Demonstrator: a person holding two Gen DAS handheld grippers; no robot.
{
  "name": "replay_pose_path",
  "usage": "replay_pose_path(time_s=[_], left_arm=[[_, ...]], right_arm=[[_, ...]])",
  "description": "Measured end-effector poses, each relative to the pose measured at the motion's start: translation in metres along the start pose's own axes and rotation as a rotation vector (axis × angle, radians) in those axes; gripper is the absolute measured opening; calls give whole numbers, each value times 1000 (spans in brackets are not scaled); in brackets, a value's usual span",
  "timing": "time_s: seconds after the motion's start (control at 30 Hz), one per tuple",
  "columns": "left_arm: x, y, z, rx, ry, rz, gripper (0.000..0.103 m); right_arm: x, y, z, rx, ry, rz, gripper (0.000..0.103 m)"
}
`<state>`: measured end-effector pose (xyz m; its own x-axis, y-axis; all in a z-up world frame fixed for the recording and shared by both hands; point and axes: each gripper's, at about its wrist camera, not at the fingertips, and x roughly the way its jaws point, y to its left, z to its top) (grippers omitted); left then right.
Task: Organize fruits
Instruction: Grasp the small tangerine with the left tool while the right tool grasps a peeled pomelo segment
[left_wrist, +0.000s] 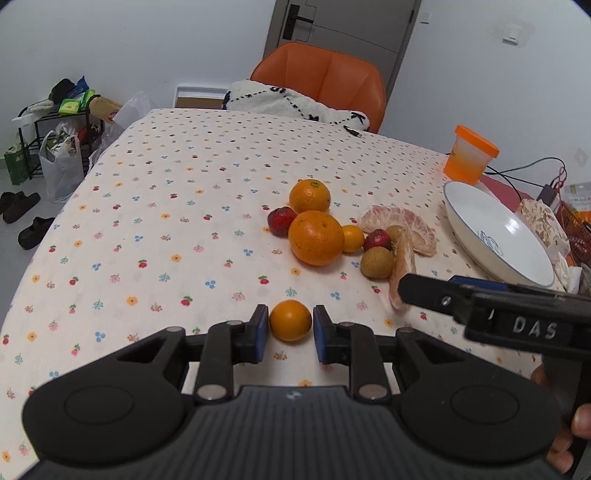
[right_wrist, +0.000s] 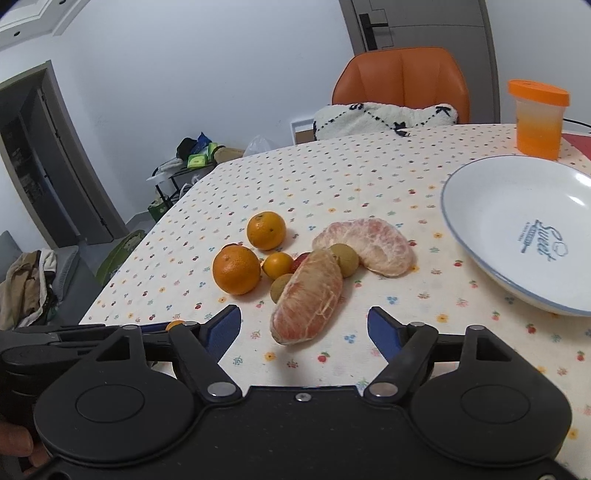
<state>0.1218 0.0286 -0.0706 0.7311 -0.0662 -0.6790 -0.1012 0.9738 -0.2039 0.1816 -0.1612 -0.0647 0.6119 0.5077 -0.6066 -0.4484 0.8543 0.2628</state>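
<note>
A small orange rests on the floral tablecloth between the blue pads of my left gripper, which touch it on both sides. Beyond it lies a cluster: two bigger oranges, another small orange, strawberries, longans and two peeled pomelo segments. My right gripper stands wide open just in front of the nearer pomelo segment, its fingers either side of the segment's near end without touching it. An empty white plate sits to the right.
An orange-lidded cup stands behind the plate. An orange chair with a white blanket is at the far table edge. Cables and packets lie at the table's right side. A rack with bags stands on the floor to the left.
</note>
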Motion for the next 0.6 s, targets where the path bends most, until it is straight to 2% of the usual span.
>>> replay_pose_path(time_s=[0.17,0.27,0.33,0.43,0.6], left_arm=[[2,0,1,5,-7,-3,23],[1,1,4,-4,-13,-11,23],[-1,0,5,0,-26,-7,23],[-2,-1,7,1,-30,-11,23],[-2,-2,9,-11,-41,-31,23]], right_arm=[[13,1,1,4,13,-12,69],[16,1,2,-7,8,-28,61],[18,-2,3,1,3,-40,44],[15,-13,5,52,4,-42,30],[15,-19,4,62,2,-25,30]])
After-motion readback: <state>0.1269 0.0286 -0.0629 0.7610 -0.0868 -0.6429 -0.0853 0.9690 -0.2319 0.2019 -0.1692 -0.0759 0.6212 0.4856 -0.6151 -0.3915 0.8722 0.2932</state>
